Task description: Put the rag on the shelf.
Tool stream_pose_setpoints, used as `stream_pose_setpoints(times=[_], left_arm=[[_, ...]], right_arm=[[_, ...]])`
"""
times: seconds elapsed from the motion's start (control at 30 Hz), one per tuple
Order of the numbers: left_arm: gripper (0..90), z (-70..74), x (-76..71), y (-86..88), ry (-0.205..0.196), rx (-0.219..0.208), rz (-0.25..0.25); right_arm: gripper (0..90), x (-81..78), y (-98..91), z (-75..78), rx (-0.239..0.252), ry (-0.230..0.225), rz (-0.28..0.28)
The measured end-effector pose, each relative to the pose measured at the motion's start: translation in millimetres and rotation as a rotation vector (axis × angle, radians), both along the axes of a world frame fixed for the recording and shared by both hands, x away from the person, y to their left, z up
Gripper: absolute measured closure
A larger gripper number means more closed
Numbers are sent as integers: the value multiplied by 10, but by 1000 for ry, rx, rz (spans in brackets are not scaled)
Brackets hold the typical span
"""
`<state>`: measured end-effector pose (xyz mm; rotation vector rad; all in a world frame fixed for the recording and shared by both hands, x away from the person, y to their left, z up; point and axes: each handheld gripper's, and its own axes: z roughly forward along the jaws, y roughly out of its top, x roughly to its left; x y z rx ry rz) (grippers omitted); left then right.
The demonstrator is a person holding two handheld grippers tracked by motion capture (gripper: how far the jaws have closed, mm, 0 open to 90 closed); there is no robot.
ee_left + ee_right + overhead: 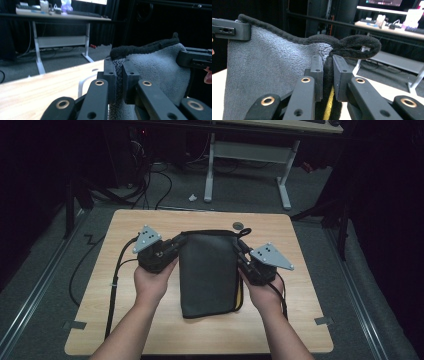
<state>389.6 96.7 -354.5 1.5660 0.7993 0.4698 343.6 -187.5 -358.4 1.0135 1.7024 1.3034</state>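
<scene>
Above the middle of the wooden worktop (125, 320), a grey towel (207, 270) with black edging hangs stretched between two hand-held grippers, its lower end reaching toward the near edge of the board. The left hand-held gripper (176, 242) is clenched on the towel's far left corner; in the left gripper view its two black jaws pinch the grey pile just under the black hem (140, 48). The right hand-held gripper (243, 251) is clenched on the far right corner, where the right gripper view shows its jaws closed on the folded edge just below a black hanging loop (359, 47), with a strip of yellow fabric (328, 107) showing between the layers. A small dark round disc (238, 225) lies on the worktop just beyond the towel's top edge. Beyond the worktop stands a white-legged desk (250, 150).
</scene>
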Motion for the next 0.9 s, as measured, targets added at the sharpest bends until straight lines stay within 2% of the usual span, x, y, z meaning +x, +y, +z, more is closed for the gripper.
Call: stream_pose_setpoints(times=[0.27,0.53,0.6,0.7,0.8,0.87,0.9], left_arm=[[836,186,3,5,-41,0,0],[837,251,53,-2,-48,6,-4],[838,295,107,-18,-58,25,-3],[838,333,166,-14,-64,26,-7],[837,393,305,-51,-81,64,0],[837,402,339,-58,-83,64,0],[837,416,401,-70,-81,56,0]], right_arm=[[806,14,4,178,16,-41,2],[807,34,-6,234,22,-50,-1],[807,74,-8,262,19,-54,-3],[807,114,-14,296,22,-52,-3],[806,249,-34,352,29,-49,-8],[806,287,-40,362,30,-46,-8],[807,359,-52,379,36,-45,-12]])
